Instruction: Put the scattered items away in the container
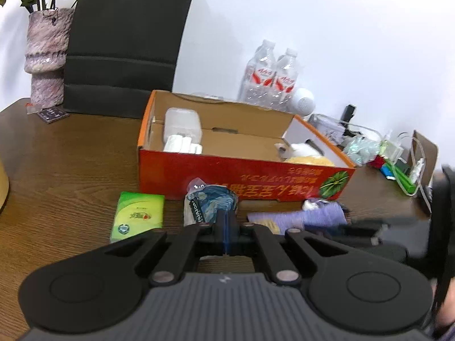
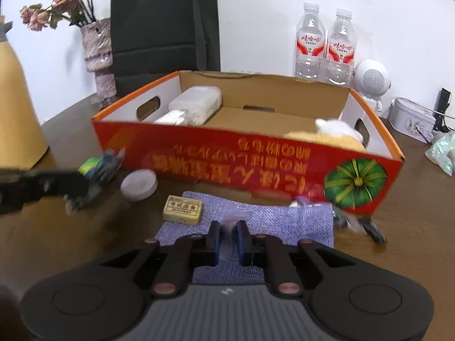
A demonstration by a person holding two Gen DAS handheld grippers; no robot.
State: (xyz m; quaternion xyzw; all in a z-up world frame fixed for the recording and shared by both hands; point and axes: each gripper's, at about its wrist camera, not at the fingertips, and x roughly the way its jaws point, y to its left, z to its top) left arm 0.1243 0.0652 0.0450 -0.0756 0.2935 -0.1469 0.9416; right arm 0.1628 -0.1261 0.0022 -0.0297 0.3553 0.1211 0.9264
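Observation:
In the left wrist view my left gripper point(image 1: 226, 217) is shut on a blue painted tissue packet point(image 1: 212, 203), held just in front of the red cardboard box point(image 1: 244, 180). A green tissue pack point(image 1: 139, 216) lies to its left. In the right wrist view my right gripper point(image 2: 228, 234) is shut on a raised fold of the purple cloth point(image 2: 273, 218), which lies on the table before the box point(image 2: 227, 156). A yellowish soap bar point(image 2: 182, 209) rests on the cloth's left end and a round pale tin point(image 2: 139, 184) lies beside it. The left gripper point(image 2: 82, 183) with its packet point(image 2: 105, 167) shows blurred at the left.
Inside the box are a white plastic case point(image 2: 196, 105) and a yellow-white plush point(image 2: 332, 135). Behind it stand two water bottles point(image 2: 325, 45), a black bag point(image 2: 162, 22), a vase with dried flowers point(image 2: 96, 48), a white speaker point(image 2: 371, 78) and a tin point(image 2: 411, 119). A yellow jug point(image 2: 17, 105) stands at the left.

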